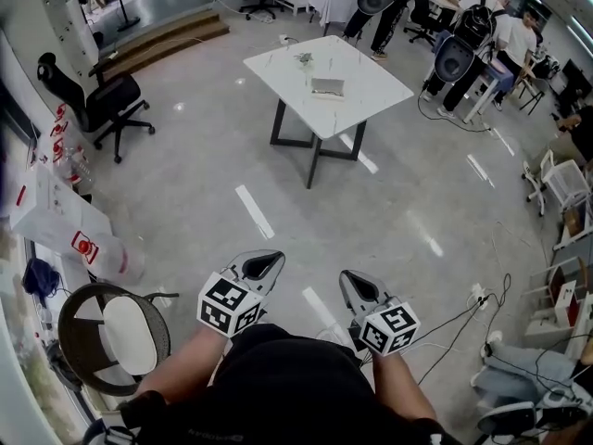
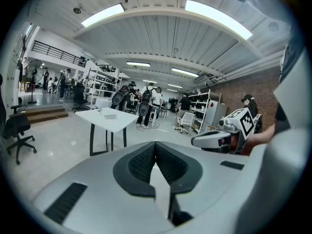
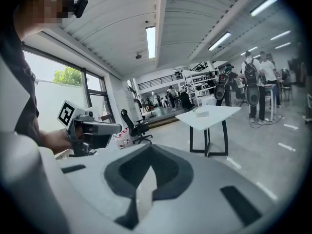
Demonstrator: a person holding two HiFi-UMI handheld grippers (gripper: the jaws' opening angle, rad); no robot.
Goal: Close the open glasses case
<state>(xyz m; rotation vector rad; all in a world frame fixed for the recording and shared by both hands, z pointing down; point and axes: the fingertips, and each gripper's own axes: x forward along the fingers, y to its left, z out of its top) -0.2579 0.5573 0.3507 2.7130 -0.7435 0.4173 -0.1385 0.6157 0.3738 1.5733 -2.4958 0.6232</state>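
Far ahead stands a white table (image 1: 371, 86) with the glasses case (image 1: 327, 86) lying on it as a small grey box; I cannot make out its lid from here. The same table (image 2: 92, 116) and case (image 2: 111, 116) show small in the left gripper view, and the table (image 3: 214, 117) and case (image 3: 201, 113) likewise in the right gripper view. My left gripper (image 1: 264, 265) and right gripper (image 1: 357, 287) are held close to my body, several steps from the table. The jaws of both meet with nothing between them, the left gripper (image 2: 156, 145) and the right gripper (image 3: 151, 149).
A black office chair (image 1: 97, 100) stands at the left, a round wicker chair (image 1: 111, 336) by my left side. Cables (image 1: 473, 304) trail on the floor at the right. People with gear (image 1: 463, 44) stand behind the table. White boxes (image 1: 56, 216) lie at the left wall.
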